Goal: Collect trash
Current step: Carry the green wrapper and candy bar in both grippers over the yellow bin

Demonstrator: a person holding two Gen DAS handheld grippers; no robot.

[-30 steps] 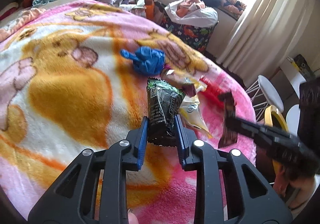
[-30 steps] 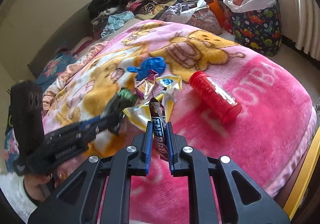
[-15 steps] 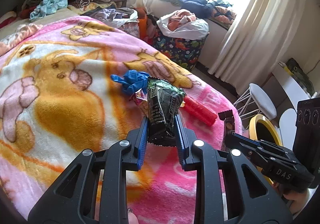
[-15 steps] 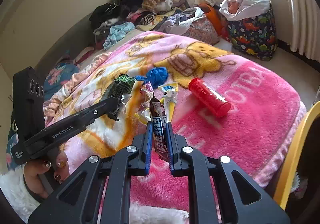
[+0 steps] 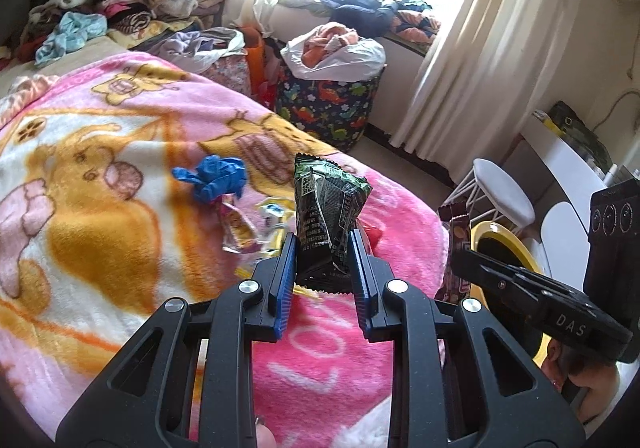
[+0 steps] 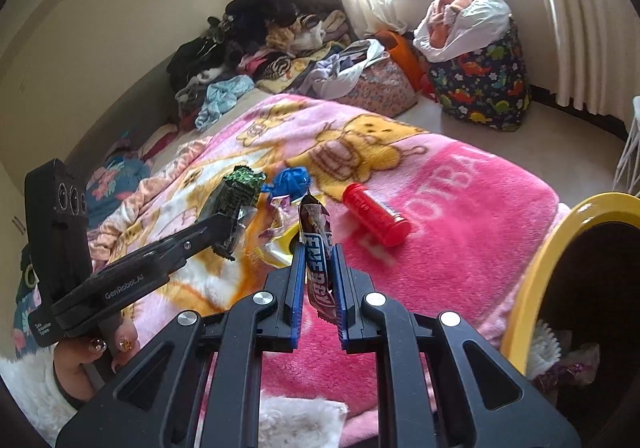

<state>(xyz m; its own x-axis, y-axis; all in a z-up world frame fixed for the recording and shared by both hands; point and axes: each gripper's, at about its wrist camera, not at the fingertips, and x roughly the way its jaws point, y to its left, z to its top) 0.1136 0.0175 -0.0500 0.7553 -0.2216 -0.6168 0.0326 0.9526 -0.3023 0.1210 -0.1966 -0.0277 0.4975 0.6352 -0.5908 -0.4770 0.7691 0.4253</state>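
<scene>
from the left wrist view, the left gripper point(image 5: 322, 244) is clamped on a dark green snack wrapper point(image 5: 326, 215), holding it upright above the pink cartoon blanket point(image 5: 100, 207). a crumpled blue glove point(image 5: 212, 177) lies on the blanket beyond, with small wrappers point(image 5: 236, 224) just beside it. off to the right, the right gripper point(image 5: 456, 248) pinches a brown bar wrapper point(image 5: 454, 219) near the yellow-rimmed bin point(image 5: 490, 228).

from the right wrist view, the right gripper point(image 6: 316, 276) is closed tight on the brown bar wrapper point(image 6: 318, 248), raised over the blanket point(image 6: 460, 207). a red tube point(image 6: 376, 213) lies on the blanket just past it. the yellow-rimmed bin point(image 6: 532, 268) sits at the right edge. the left gripper point(image 6: 224, 226) carries the green wrapper point(image 6: 236, 193) at left.
</scene>
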